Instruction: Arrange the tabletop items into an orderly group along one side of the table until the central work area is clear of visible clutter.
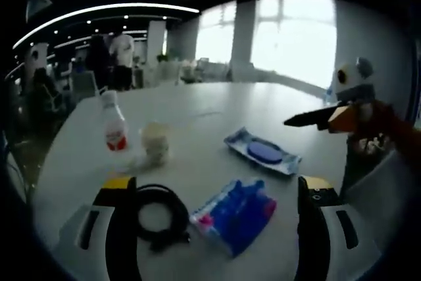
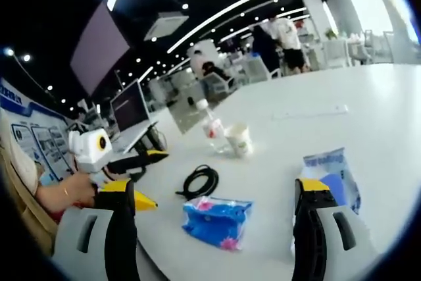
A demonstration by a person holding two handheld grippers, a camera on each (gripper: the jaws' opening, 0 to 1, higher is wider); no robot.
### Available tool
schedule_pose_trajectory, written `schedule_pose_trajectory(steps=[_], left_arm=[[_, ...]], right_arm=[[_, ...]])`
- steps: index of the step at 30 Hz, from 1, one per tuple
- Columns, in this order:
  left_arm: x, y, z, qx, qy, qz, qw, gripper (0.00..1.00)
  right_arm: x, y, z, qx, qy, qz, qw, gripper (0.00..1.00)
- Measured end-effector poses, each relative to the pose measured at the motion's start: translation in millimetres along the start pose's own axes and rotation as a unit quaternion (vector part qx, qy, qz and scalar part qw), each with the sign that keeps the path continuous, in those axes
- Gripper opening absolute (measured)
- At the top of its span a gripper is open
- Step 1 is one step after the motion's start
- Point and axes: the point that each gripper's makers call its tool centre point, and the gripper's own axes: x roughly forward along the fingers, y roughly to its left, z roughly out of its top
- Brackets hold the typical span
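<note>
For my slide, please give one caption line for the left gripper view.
Open left tool above a white table with cable, blue packet, bottle and cup.

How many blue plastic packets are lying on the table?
2: a blue packet with pink print near the coiled black cable, and a flatter blue-and-white packet farther toward the table's middle.

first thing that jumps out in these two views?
The bright blue packet, lying on the white table between the open left gripper's jaws, beside a coiled black cable. Behind them stand a small white bottle with a red label and a paper cup, close together. A blue-and-white wipes pack lies farther right; in the right gripper view it sits by the open right gripper.
</note>
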Motion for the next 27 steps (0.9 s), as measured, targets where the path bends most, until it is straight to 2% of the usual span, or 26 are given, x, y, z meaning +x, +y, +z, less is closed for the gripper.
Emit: schedule_pose_trajectory(steps=[11,19,27], left_arm=[[4,-3.7,2.6,0.009,0.001,-0.017,0.9998,0.99],[19,-11.0,14.0,0.032,0.004,-0.040,0.9987,0.99],[41,-20.6,24.3,0.037,0.006,-0.065,0.9972,0.98]], right_arm=[[-15,-16,-8.5,0.016,0.007,-0.031,0.9994,0.99],[-25,-27,-11.1,0.026,0.011,-0.055,0.9981,0.99],[-34,-35,-14.8,0.025,0.017,-0.073,0.9969,0.99]])
